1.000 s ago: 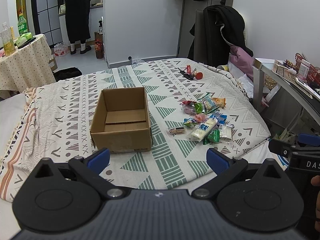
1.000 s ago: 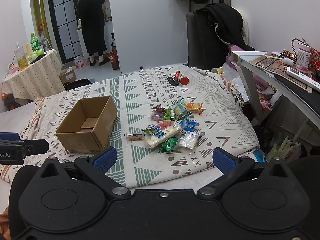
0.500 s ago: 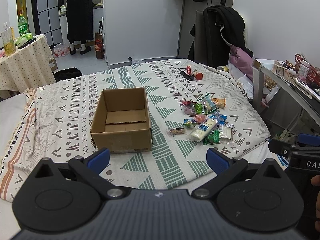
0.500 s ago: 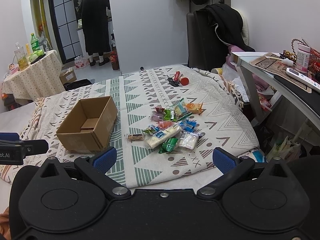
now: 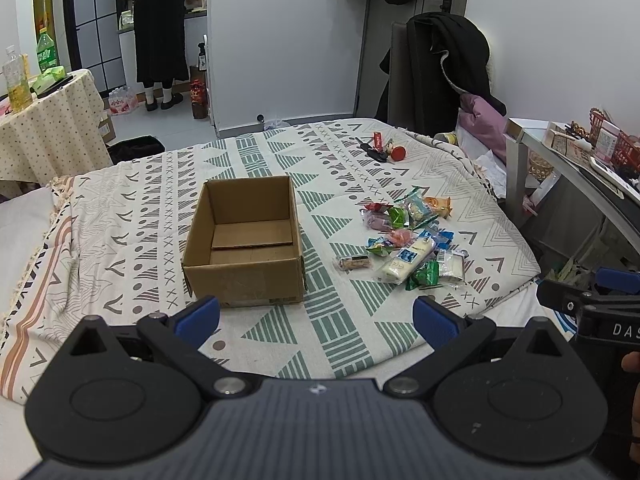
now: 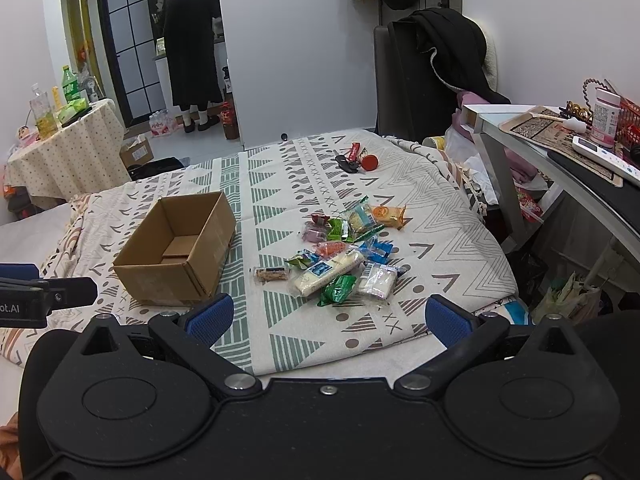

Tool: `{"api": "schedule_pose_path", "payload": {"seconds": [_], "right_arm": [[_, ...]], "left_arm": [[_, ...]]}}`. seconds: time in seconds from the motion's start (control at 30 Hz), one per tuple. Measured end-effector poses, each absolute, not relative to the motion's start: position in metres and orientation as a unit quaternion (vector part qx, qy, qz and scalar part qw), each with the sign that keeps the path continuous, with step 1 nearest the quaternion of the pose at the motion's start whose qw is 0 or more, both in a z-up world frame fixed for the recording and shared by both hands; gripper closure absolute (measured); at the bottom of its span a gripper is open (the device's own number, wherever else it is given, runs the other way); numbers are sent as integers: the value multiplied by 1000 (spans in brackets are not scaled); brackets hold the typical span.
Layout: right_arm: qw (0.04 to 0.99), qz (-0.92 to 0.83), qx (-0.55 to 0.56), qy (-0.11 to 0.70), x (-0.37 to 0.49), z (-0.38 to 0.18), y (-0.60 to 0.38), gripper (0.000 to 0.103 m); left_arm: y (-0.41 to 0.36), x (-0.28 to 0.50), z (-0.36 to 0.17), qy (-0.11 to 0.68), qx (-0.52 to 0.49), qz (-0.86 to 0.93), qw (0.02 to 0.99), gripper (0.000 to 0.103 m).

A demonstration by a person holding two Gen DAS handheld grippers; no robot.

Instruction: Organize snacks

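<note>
Sorting not yet begun, judging from the layout: open brown cardboard box (image 5: 244, 240) resting on the patterned bed cover (image 5: 120, 216), interior showing only its own bottom flaps, no snack inside. Scattered pile of small wrapped snacks (image 6: 344, 252) lying on the cover to the right of the box, apart from it, none touching the box wall. Within the pile: long white packet with blue label (image 6: 326, 272) near the middle, green crinkled packet (image 6: 338, 288) at the near edge, orange round-logo packet (image 6: 386, 213) at the far edge, small clear-wrapped brown bar (image 6: 272, 274) lying closest to the box. Left gripper (image 5: 316, 316) held back over the near edge of the bed, blue-padded fingers (image 5: 198, 314) spread wide, grasping nothing. Right gripper (image 6: 328, 314) likewise spread wide and empty, aimed at the snack pile. Red-tagged bunch of keys (image 6: 358, 162) farther up the bed, probably no part of the task. Remaining work, as judged: every snack to be picked up and placed in the box; whole task outstanding.
</note>
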State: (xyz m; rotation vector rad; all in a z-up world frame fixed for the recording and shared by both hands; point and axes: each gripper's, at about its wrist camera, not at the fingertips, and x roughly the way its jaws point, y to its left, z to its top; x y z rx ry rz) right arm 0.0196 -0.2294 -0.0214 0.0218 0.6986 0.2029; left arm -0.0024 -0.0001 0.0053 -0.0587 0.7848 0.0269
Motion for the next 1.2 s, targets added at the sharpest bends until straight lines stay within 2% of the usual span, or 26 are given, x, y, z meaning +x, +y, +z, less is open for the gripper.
{"api": "schedule_pose_path", "payload": {"seconds": [0.6, 1.2], "right_arm": [[935, 102, 13, 340, 22, -21, -227, 0], [916, 108, 17, 386, 72, -38, -220, 0]], "left_arm": [[3, 1, 12, 381, -30, 16, 924, 1], [14, 56, -12, 421, -41, 20, 906, 1]]}}
